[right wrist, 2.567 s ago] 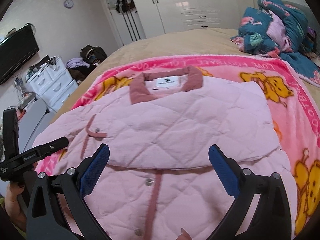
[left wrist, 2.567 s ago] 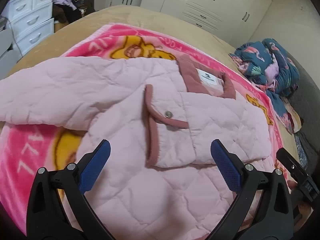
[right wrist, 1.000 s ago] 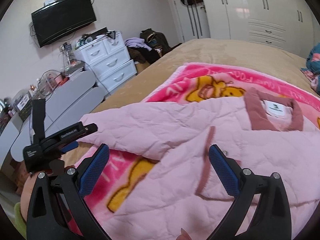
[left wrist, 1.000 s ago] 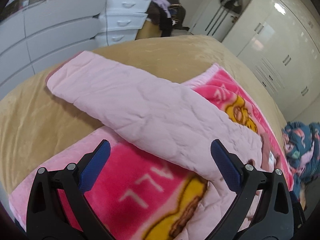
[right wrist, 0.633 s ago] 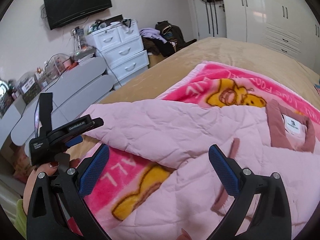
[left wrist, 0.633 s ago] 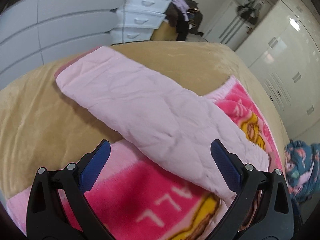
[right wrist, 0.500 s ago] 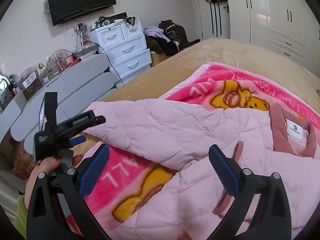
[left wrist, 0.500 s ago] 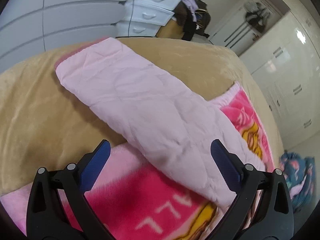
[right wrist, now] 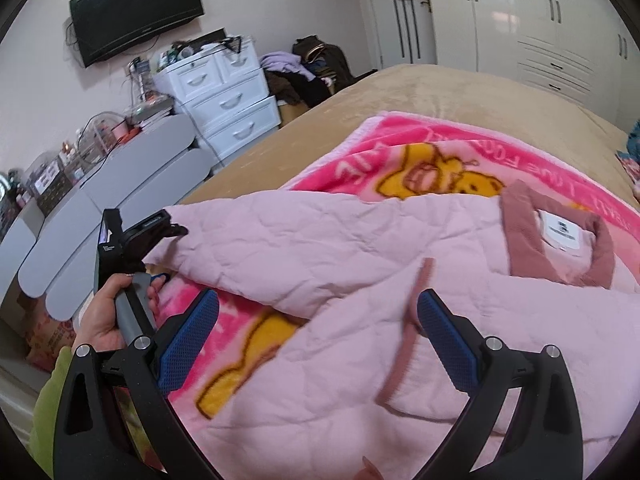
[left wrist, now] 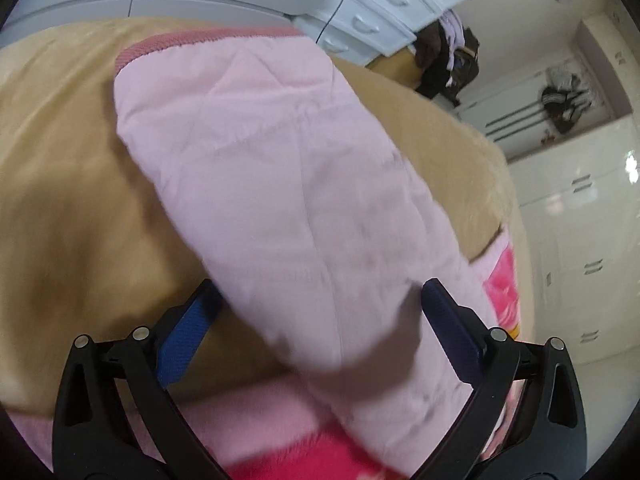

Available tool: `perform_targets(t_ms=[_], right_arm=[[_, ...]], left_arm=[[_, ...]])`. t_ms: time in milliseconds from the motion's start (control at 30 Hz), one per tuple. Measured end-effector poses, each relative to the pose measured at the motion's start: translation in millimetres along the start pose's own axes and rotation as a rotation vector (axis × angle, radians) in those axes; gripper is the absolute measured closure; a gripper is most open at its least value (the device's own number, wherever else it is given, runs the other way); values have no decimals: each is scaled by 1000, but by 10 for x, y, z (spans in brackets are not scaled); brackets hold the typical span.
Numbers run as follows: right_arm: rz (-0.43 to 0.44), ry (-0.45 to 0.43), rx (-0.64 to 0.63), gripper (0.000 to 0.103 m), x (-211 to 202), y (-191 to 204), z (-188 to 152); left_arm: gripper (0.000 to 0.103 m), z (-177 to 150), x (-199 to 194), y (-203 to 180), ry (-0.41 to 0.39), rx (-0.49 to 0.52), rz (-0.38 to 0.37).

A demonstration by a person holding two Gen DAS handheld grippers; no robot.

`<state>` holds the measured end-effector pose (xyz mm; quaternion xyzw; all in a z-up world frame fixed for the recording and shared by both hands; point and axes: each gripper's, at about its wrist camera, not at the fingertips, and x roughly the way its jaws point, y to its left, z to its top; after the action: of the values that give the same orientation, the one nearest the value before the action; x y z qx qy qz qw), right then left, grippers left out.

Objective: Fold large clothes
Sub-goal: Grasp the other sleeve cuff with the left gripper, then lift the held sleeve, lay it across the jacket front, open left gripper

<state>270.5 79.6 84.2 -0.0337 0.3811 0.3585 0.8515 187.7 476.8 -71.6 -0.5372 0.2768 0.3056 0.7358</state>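
Observation:
A pale pink quilted jacket (right wrist: 420, 320) with dusty-rose trim lies on a pink cartoon blanket (right wrist: 432, 148) on the bed. Its collar (right wrist: 520, 232) points to the far right. One sleeve (left wrist: 280, 168) stretches out to the left over the tan bedspread, its rose cuff (left wrist: 192, 40) at the far end. My left gripper (left wrist: 320, 328) is open, its fingers on either side of the sleeve close above it. It also shows in the right wrist view (right wrist: 160, 228) at the sleeve end. My right gripper (right wrist: 320, 336) is open and empty above the jacket front.
The tan bedspread (left wrist: 68, 184) extends left of the blanket. Grey curved cabinets (right wrist: 104, 216) and a white drawer unit (right wrist: 224, 96) stand beside the bed on the left. White wardrobes (right wrist: 540, 20) line the far wall. A pile of dark clothes (right wrist: 308, 68) sits near the drawers.
My left gripper has moved forward and down onto the sleeve, which now fills the space between its fingers. My right gripper has shifted slightly; both stay open.

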Motion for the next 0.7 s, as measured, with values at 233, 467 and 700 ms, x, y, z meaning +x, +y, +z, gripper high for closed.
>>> perform_targets(t_ms=[233, 467, 700], right_arm=[[10, 10, 97, 4, -70, -358, -222], [-13, 6, 127, 4, -225, -572, -451], [-57, -1, 165, 4, -455, -851, -603]], left_arm=[[63, 55, -101, 229, -81, -78, -162], [92, 18, -354, 86, -132, -40, -247], [92, -60, -911, -481, -212, 95, -353]])
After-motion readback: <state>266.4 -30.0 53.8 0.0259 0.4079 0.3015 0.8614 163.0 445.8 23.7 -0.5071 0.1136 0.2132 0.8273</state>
